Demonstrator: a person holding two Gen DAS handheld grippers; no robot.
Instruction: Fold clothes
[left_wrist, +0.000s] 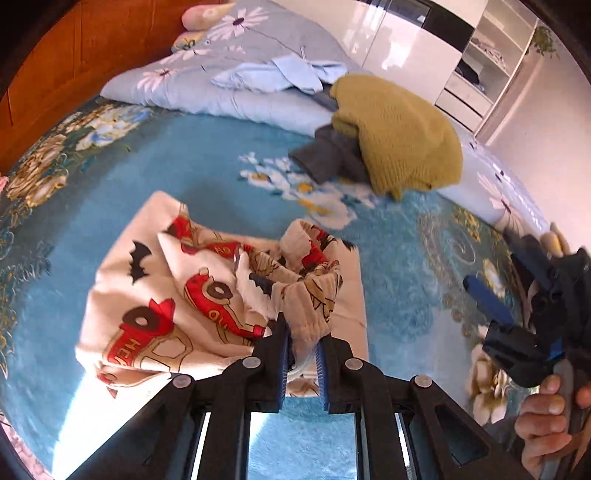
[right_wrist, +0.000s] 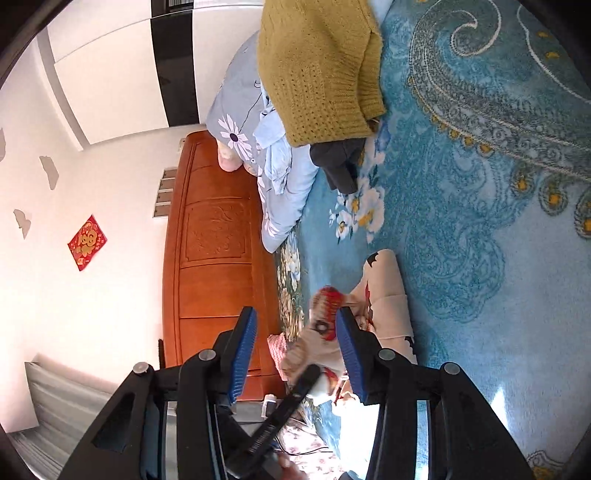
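A cream garment printed with red fire trucks and black bats lies bunched on the blue patterned bedspread. My left gripper is shut on a ribbed edge of it, which is lifted above the rest of the cloth. My right gripper sits at the right edge of the left wrist view, held by a hand, apart from the garment. In the right wrist view the right gripper stands open with nothing pressed between its blue pads, and the same cream garment lies just beyond them.
A mustard knit sweater lies over a dark grey garment at the far side of the bed. A light blue garment rests on a daisy-print quilt. A wooden headboard bounds the bed, and white wardrobes stand behind.
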